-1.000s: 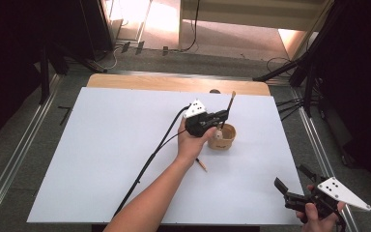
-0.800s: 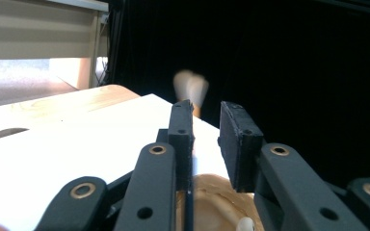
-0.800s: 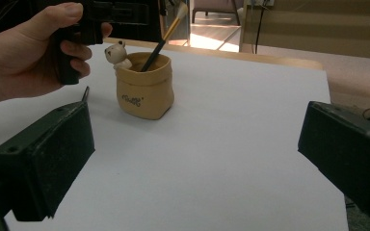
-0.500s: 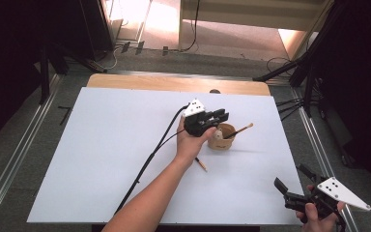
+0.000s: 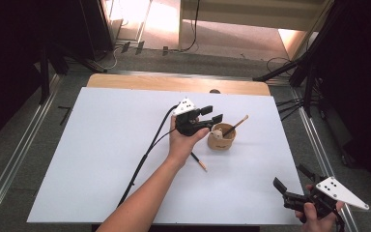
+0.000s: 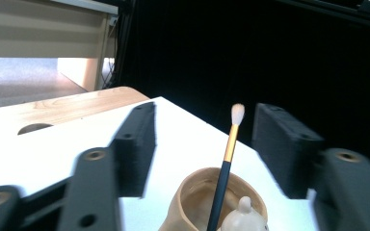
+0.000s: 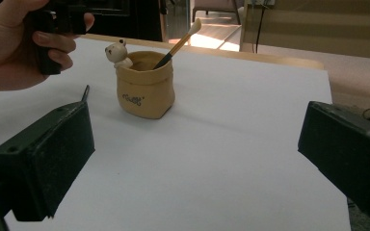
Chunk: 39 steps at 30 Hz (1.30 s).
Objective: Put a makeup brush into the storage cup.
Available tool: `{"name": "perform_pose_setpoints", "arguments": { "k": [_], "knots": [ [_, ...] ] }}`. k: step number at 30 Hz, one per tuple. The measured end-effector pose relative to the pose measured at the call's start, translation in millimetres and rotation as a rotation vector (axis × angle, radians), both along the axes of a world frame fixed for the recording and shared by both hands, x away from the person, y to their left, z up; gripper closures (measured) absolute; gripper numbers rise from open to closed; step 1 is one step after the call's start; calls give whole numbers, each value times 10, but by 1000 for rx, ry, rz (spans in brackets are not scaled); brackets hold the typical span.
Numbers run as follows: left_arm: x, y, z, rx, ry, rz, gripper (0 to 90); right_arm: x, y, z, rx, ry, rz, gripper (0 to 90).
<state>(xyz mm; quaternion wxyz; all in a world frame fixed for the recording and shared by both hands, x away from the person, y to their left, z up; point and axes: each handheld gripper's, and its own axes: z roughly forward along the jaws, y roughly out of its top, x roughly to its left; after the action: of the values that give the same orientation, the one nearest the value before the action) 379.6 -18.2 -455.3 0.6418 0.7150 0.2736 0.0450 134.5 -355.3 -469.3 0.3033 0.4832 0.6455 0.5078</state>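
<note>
Tan pot (image 5: 221, 138) holds the leaning brush (image 5: 235, 125); left claw (image 5: 210, 115), just opening, stands released around it; right claw (image 5: 290, 184) gapes empty.

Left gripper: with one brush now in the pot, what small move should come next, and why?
Probably draw the left gripper back from the pot toward the second brush lying by the hand. Its jaws have just been opening, and the first brush leans free between them.

White table (image 5: 101, 159) (wooden far edge) with tan pot (image 5: 221, 139) and a loose brush (image 5: 199, 162).
</note>
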Motion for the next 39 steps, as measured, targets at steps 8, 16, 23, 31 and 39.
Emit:
{"name": "perform_pose_setpoints", "arguments": {
  "k": [8,16,23,31,39],
  "knots": [
    [-36,88,52,4,9,-16,215,3,-2,-6,-1,2,1,0],
    [-69,173,48,34,-5,-80,97,20,4,-7,-3,5,0,0],
    [-121,273,79,20,-17,-140,0,33,15,-12,-7,5,4,0],
    [-130,370,101,21,-10,-145,0,24,14,-8,-7,3,1,0],
    [-127,418,95,11,-8,-144,0,35,15,-13,-14,5,1,0]
  ]
}}
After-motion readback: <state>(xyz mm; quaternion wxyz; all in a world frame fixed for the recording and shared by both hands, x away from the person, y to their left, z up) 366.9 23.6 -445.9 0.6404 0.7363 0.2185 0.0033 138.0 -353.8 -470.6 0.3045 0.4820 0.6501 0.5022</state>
